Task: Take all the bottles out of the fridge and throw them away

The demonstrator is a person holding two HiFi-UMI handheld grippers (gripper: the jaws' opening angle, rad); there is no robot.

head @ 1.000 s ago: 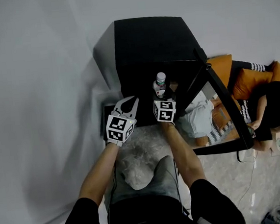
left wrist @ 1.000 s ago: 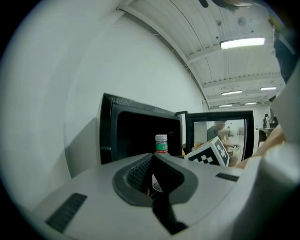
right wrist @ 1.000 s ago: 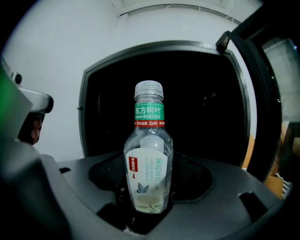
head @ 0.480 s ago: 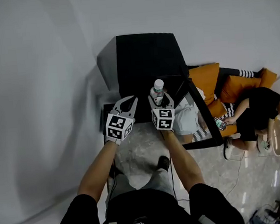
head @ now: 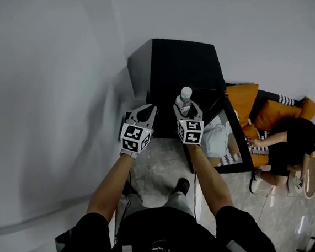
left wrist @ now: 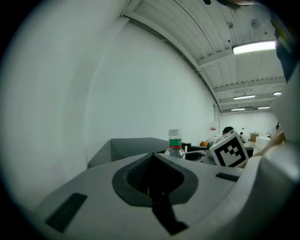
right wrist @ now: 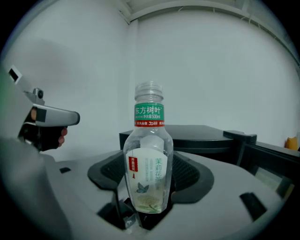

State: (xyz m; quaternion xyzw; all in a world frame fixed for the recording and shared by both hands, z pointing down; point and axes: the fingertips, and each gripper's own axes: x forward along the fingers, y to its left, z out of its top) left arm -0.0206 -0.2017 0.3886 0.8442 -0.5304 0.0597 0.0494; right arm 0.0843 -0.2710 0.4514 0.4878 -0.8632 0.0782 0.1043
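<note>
My right gripper [head: 188, 112] [right wrist: 147, 190] is shut on a clear bottle [head: 184, 97] [right wrist: 149, 159] with a green neck band and a white label. It holds the bottle upright, in front of the black fridge [head: 182, 70] [right wrist: 187, 136]. The fridge's glass door [head: 228, 138] stands open to the right. My left gripper [head: 145, 111] [left wrist: 152, 157] hovers to the left of the bottle with its jaws together and nothing between them. In the left gripper view the bottle [left wrist: 175, 143] stands beside the right gripper's marker cube [left wrist: 229, 150]. The fridge's inside is hidden.
A white wall runs along the left and behind the fridge. On the right a person in black [head: 294, 140] sits on an orange sofa [head: 249, 100], next to a small round table [head: 311, 175]. My own foot [head: 180, 186] is on the marble floor below the grippers.
Both grippers and the bottle have come up and away from the fridge opening. The head view has shifted, and the glass door now looks swung further in.
</note>
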